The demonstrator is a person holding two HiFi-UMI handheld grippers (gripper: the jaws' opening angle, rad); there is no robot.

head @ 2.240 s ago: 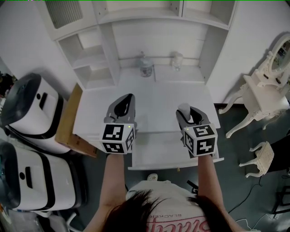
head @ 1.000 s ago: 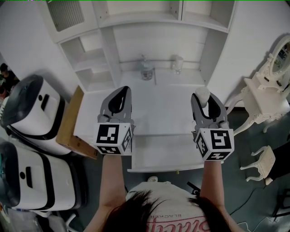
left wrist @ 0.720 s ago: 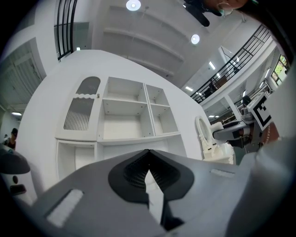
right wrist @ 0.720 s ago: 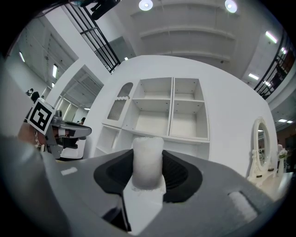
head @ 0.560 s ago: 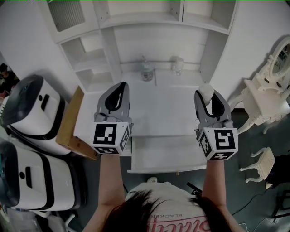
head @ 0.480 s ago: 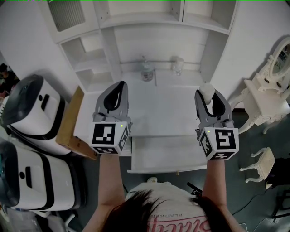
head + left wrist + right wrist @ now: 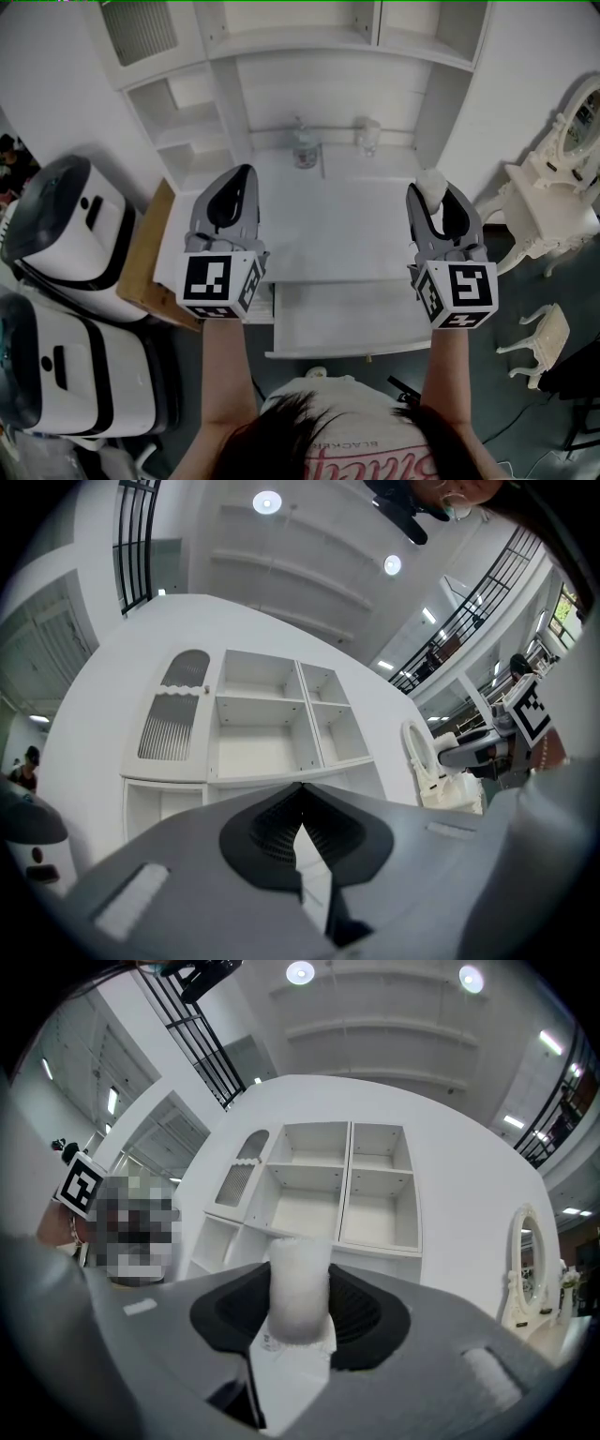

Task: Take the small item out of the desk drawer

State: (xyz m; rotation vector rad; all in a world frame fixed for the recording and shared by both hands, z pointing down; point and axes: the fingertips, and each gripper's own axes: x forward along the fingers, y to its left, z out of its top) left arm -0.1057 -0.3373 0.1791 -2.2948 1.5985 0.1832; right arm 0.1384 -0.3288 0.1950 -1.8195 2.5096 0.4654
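Right gripper (image 7: 437, 199) pinches the white fuzzy roll (image 7: 298, 1283) mid-body, up above the open drawer (image 7: 347, 323), right side. It looks light, soft and squashy, so gentle pressure should do. Left gripper (image 7: 234, 186) is closed and empty above the drawer's left.

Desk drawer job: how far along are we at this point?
Done: the drawer stands open, and the small white roll is out of it, clamped in the right gripper. In hand: that roll is held up beyond the drawer; the left gripper is shut and empty. Left: probably setting the roll down, perhaps closing the drawer.
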